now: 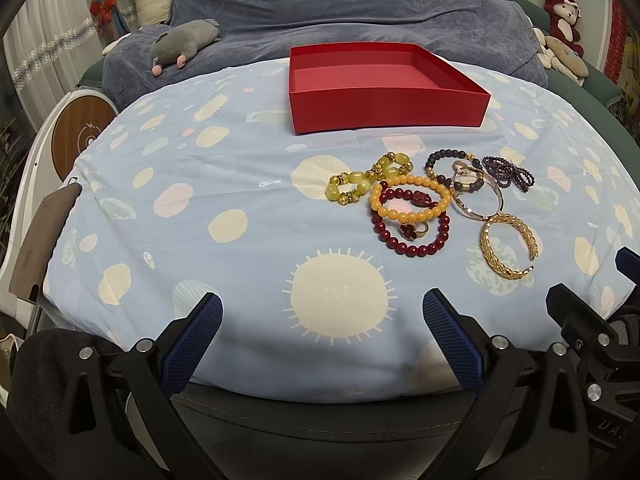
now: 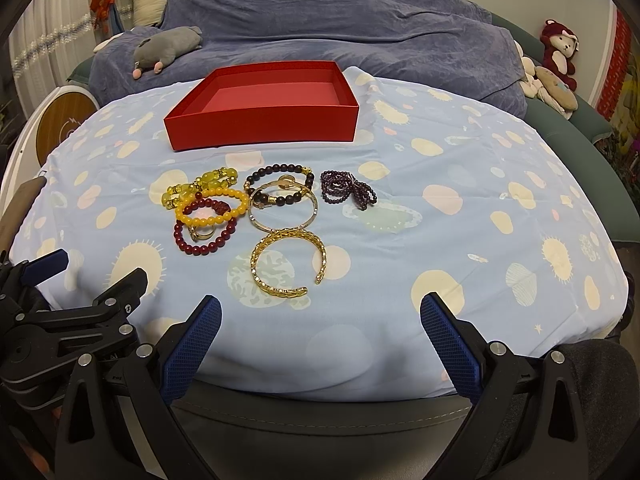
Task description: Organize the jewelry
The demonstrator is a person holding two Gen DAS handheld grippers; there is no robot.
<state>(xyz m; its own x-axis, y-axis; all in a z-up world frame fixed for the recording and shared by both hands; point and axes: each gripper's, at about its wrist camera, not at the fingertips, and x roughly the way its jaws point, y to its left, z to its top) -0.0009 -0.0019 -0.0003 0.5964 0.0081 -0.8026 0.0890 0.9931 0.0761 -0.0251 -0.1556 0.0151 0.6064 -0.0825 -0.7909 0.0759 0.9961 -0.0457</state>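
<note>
Left claw (image 1: 322,336) is spread wide and holds nothing; it hovers over the near edge of the bench, above the patterned blue cloth (image 1: 240,184). Right claw (image 2: 320,338) is likewise spread and empty, alongside the left at the same near edge. Neither touches any jewelry.

Just beyond the right claw lies the gold leaf-pattern cuff (image 2: 287,261), apart from the rest and the nearest piece. Behind it, a thin gold bangle (image 2: 283,208) overlaps a dark bead bracelet (image 2: 276,184). To the left, a cluster: orange bead bracelet (image 2: 212,208) lying across a dark red bead bracelet (image 2: 204,232), with a ring (image 2: 202,233) inside the red loop and a yellow-green stone bracelet (image 2: 196,188) touching behind. A purple bead strand (image 2: 347,189) lies bundled to the right.

The red box (image 2: 264,120) sits open and empty at the far side, well apart from the pile.

Judgement: no piece is in the box, so the first pick is in hand. The cuff suits the right claw; the next move calls for lowering over 1 side of its band and closing there.
</note>
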